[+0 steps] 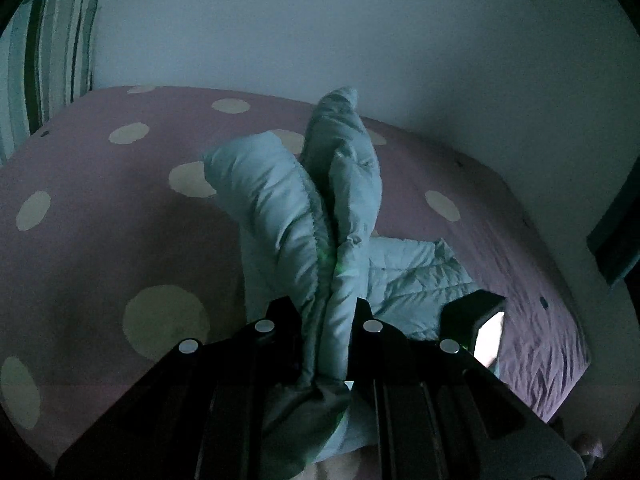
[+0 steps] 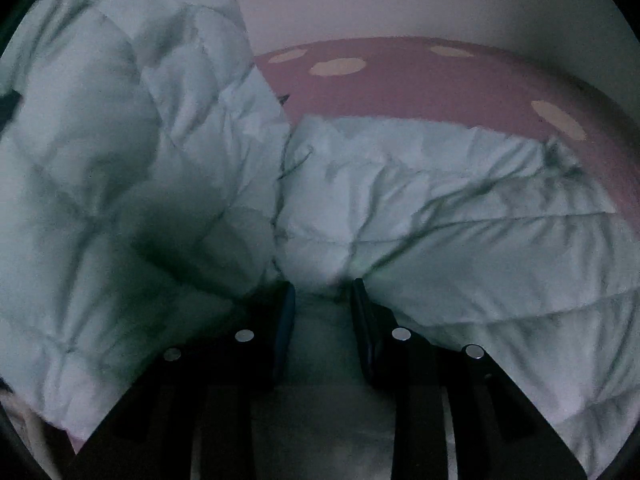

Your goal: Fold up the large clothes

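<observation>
A pale blue quilted puffer jacket (image 1: 280,208) lies on a pink bed with cream dots (image 1: 100,208). My left gripper (image 1: 322,312) is shut on a bunched fold of the jacket and holds it raised above the bed. The rest of the jacket (image 1: 416,276) lies on the bed to the right. In the right wrist view the jacket (image 2: 420,208) fills most of the frame. My right gripper (image 2: 322,294) is shut on a fold of the jacket low on the bed, with one part (image 2: 120,140) rising at the left.
A white wall (image 1: 320,32) stands behind the bed. A striped curtain (image 1: 48,64) hangs at the far left. The right gripper's body (image 1: 476,320) shows beside the jacket. The bed's right edge (image 1: 560,320) drops off near a dark object (image 1: 616,240).
</observation>
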